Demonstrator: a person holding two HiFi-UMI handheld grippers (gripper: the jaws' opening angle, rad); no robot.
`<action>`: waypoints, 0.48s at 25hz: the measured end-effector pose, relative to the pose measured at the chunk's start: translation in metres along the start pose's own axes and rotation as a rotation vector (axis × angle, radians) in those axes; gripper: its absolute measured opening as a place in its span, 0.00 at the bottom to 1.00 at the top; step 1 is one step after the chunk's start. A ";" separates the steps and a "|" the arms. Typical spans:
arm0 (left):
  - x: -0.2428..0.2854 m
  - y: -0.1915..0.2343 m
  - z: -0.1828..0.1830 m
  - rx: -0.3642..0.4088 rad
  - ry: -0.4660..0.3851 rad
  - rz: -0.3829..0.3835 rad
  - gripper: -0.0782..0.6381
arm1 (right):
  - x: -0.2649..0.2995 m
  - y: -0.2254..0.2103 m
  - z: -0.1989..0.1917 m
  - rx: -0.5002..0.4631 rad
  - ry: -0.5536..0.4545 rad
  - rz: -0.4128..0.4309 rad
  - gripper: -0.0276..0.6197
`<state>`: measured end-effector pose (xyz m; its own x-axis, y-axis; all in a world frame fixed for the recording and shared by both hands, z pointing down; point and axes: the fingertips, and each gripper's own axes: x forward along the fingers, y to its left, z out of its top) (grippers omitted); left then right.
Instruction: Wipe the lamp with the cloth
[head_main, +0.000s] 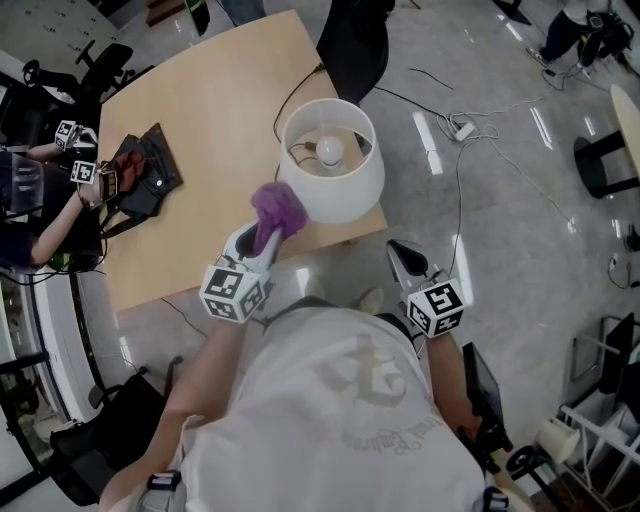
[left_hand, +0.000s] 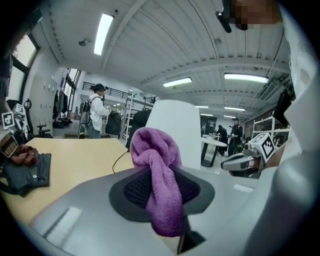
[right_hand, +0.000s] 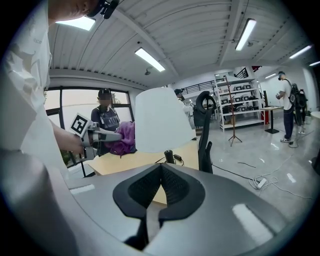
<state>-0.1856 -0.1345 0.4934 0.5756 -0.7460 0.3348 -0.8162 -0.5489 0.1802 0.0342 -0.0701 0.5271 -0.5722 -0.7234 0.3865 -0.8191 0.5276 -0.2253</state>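
Clamping purple cloth (head_main: 278, 208) in left gripper (head_main: 264, 236), with a bunched wad ahead of the jaws and a tail down between them; held at near-left flank of white lamp (head_main: 335, 165) shade, touching or just shy, cannot tell which. Probably mid-wipe: keep the wad flat to the shade; press lightly; sweep round the curve; go easy for fear of tipping it. Holding nothing in right gripper (head_main: 402, 255), jaws together, off the table edge; could steady the base. Lamp near corner of pale wood table (head_main: 200, 110); dark bag (head_main: 145, 170) at another person's end; glossy grey floor, loose cables, office chairs, shelving beyond.
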 end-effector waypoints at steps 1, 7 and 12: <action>-0.005 0.001 0.013 -0.006 -0.033 0.009 0.25 | 0.001 -0.001 0.000 -0.001 0.001 0.004 0.06; -0.001 0.008 0.092 0.111 -0.179 0.004 0.24 | 0.008 -0.006 0.000 -0.012 0.005 0.022 0.06; 0.020 0.021 0.119 0.179 -0.138 -0.044 0.24 | 0.009 0.000 0.005 -0.005 -0.001 0.001 0.06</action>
<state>-0.1855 -0.2058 0.3935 0.6215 -0.7579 0.1985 -0.7757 -0.6308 0.0203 0.0285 -0.0786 0.5257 -0.5730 -0.7234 0.3852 -0.8183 0.5305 -0.2211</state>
